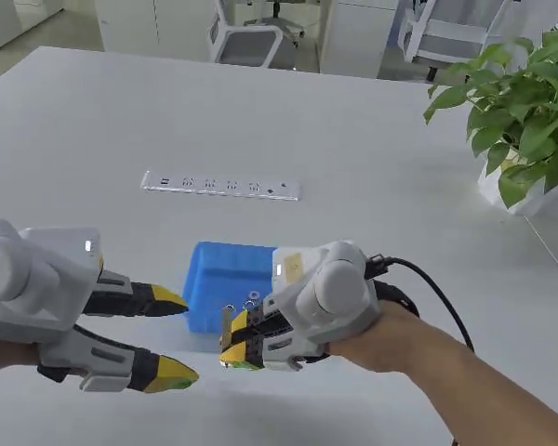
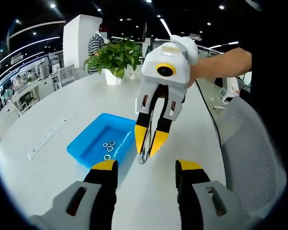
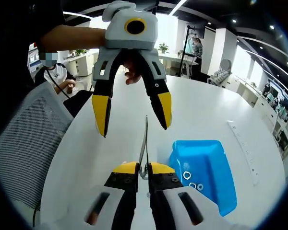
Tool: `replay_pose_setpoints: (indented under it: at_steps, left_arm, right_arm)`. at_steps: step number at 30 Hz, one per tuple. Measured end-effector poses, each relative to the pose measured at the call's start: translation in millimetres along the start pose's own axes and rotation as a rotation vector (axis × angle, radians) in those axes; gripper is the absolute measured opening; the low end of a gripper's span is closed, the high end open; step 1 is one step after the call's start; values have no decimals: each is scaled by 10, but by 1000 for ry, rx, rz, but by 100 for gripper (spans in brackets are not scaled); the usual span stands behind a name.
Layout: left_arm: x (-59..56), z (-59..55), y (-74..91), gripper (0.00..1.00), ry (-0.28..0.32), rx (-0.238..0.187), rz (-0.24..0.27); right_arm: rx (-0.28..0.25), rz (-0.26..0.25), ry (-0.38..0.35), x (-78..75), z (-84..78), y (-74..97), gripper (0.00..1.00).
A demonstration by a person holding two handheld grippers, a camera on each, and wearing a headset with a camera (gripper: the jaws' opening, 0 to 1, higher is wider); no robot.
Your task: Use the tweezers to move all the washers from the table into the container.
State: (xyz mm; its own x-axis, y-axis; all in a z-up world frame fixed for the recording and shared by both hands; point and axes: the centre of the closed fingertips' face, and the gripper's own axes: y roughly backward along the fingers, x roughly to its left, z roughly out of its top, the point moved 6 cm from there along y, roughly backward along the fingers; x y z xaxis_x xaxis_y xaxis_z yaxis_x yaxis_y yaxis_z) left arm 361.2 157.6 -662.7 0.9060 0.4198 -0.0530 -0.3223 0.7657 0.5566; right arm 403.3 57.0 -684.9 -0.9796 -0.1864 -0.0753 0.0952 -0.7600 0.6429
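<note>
A blue container (image 1: 214, 269) stands on the white table and several washers (image 1: 251, 299) lie in it near its right side. Beside the container my right gripper (image 1: 234, 351) is shut on the thin metal tweezers (image 1: 226, 325). In the right gripper view the tweezers (image 3: 144, 139) stick out from between the closed jaws of that gripper (image 3: 144, 168), left of the container (image 3: 206, 158) and its washers (image 3: 192, 181). My left gripper (image 1: 177, 336) is open with nothing in it, left of the container and facing the right gripper (image 2: 151, 141). In the left gripper view the washers (image 2: 109, 146) rest on the container floor (image 2: 93, 143).
A white power strip (image 1: 220, 185) lies on the table beyond the container. A potted plant (image 1: 525, 111) stands at the right edge. Office chairs (image 1: 246, 42) stand past the far edge, and a mesh chair (image 3: 29, 143) is close to the near side.
</note>
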Motion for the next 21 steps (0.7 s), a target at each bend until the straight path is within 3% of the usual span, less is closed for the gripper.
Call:
replay_pose_setpoints:
  at_steps: [11, 21]
  left_arm:
    - [-49, 44, 75, 75, 53, -52, 33]
    - [-82, 56, 144, 84, 91, -85, 65]
  right_arm:
    - [-36, -26, 31, -188, 237, 281, 8]
    - [-52, -69, 55, -429, 297, 401, 9]
